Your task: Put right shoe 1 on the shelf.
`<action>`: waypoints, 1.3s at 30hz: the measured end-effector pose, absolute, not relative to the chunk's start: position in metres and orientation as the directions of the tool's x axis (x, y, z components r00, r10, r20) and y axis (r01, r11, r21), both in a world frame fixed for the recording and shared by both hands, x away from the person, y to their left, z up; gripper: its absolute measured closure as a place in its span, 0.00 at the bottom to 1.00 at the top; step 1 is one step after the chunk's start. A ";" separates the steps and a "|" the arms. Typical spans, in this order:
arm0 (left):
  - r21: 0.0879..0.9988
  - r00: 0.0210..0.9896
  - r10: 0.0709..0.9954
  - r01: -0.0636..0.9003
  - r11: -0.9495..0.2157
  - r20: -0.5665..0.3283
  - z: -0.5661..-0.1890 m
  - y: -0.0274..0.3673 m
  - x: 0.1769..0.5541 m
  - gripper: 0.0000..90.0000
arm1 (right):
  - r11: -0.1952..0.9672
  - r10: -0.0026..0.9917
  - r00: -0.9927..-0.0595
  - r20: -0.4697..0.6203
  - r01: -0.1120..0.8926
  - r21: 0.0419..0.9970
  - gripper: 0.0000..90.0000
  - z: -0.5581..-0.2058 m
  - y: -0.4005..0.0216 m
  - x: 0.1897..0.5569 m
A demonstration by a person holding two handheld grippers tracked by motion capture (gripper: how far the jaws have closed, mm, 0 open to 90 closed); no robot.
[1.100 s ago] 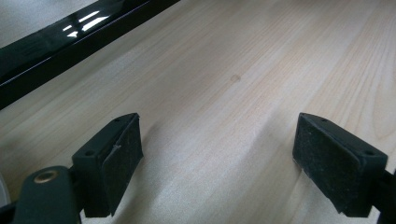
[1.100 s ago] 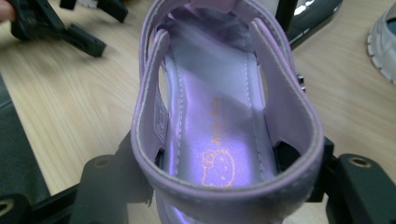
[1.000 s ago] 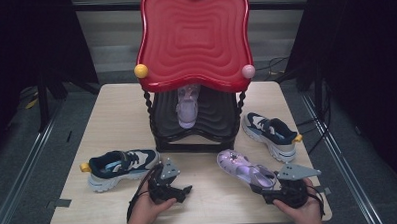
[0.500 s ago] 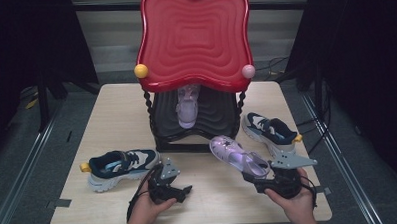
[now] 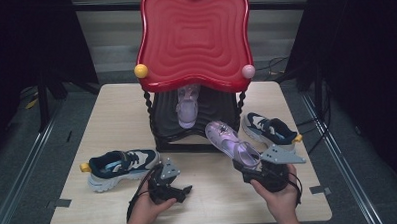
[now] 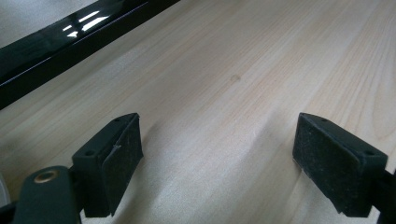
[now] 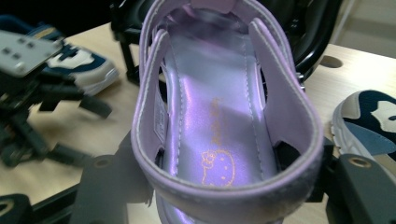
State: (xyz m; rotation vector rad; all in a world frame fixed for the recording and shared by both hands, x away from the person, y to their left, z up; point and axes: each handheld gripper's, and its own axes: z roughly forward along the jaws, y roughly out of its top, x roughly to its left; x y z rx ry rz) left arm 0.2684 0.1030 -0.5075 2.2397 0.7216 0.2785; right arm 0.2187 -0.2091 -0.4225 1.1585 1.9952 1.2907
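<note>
Pale wooden worktop (image 5: 111,115), dark room beyond (grey floor). Right hand-held gripper (image 5: 258,171) clamps a glossy lilac sandal (image 5: 231,143) at near right; left hand-held gripper (image 5: 181,190) rests open, empty.

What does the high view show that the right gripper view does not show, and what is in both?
High view alone: the red rack top, a second purple sandal on the rack's shelf, and the person's hands.

Right gripper view alone: the gold cartoon print inside the held sandal.

Both: the purple sandal gripped at its heel by the right tongs, the left tongs, both sneakers, the table.
</note>
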 end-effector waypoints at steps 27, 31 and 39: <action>0.721 0.817 0.576 0.412 -0.558 -0.021 -0.507 0.103 0.268 0.17 | 0.048 0.962 -0.270 0.047 0.336 0.941 0.41 -0.424 -0.152 0.251; 0.721 0.818 0.575 0.411 -0.558 -0.021 -0.507 0.103 0.268 0.17 | 0.053 0.969 -0.244 0.032 0.335 0.941 0.41 -0.422 -0.143 0.257; 0.721 0.819 0.574 0.411 -0.559 -0.021 -0.507 0.103 0.268 0.17 | 0.072 0.978 -0.208 -0.005 0.315 0.946 0.41 -0.416 -0.130 0.267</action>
